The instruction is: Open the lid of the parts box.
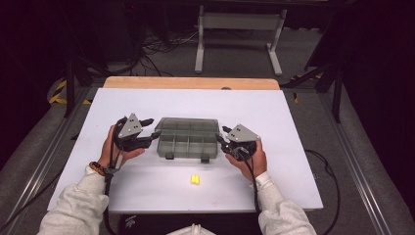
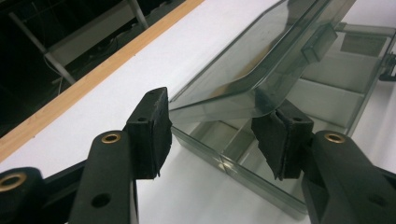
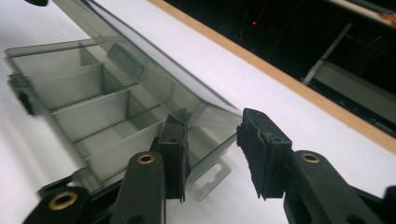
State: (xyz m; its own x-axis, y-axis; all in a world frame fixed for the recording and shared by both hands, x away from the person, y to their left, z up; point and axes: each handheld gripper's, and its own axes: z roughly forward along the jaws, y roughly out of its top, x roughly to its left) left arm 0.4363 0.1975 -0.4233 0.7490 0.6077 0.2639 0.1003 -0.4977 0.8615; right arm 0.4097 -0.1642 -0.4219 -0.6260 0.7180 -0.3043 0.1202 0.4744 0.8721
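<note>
Near the tabletop's (image 1: 147, 196) middle, both half-open grippers, left (image 1: 152, 138) and right (image 1: 221, 138), lifted the organizer box's (image 1: 188, 144) light, stiff, slippery lid (image 2: 261, 70) by its end corners.

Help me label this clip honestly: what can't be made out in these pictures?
- Small yellow thing on the table, high view: too small to identify.
- Box compartments, all views: the smoky raised lid veils them, so contents unclear.
- Left gripper: whether its pads press the lid corner is hidden by the lid itself.
- Right gripper: the same; the picture is also blurred.
</note>
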